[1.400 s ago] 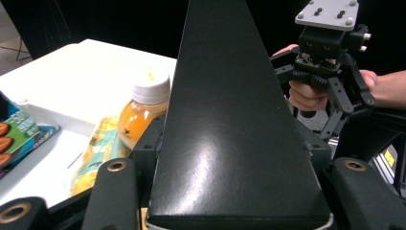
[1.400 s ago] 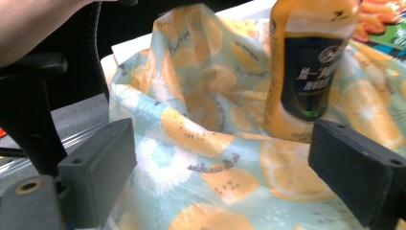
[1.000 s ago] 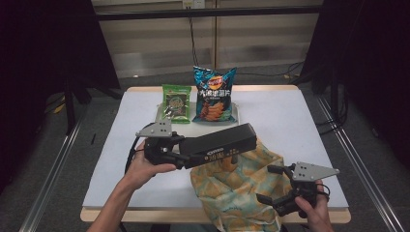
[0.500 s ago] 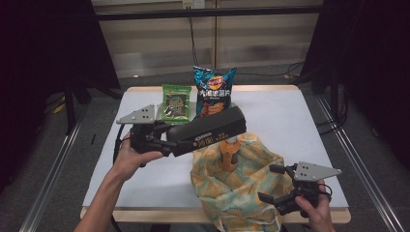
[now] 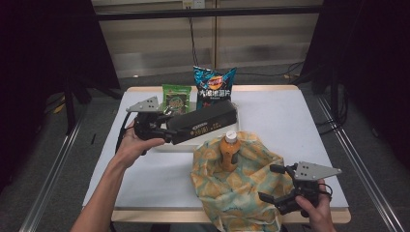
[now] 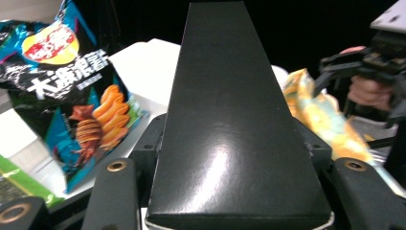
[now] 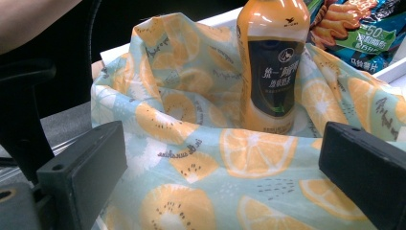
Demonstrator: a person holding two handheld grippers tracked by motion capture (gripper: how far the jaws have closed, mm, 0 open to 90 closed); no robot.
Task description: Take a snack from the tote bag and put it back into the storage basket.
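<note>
My left gripper (image 5: 169,131) is shut on one end of a long black box (image 5: 205,122), held tilted above the table's left middle. In the left gripper view the black box (image 6: 234,120) runs away from the left gripper (image 6: 234,201) between both jaws. A cloth bag (image 5: 237,193) printed with orange slices stands at the front, with an orange drink bottle (image 5: 229,151) upright inside. My right gripper (image 5: 271,184) stands open at the bag's right edge. In the right gripper view the bag (image 7: 191,158) and the bottle (image 7: 273,62) lie just ahead of the right gripper (image 7: 222,177).
A blue chips bag (image 5: 213,89) and a green snack pack (image 5: 176,99) stand at the table's far edge. A white tray (image 5: 167,146) lies under the box. The white table (image 5: 290,121) ends close behind the snacks and just in front of the bag.
My left gripper has carried the black box off the bag toward the far left, so the bottle now shows. The right gripper has stayed put.
</note>
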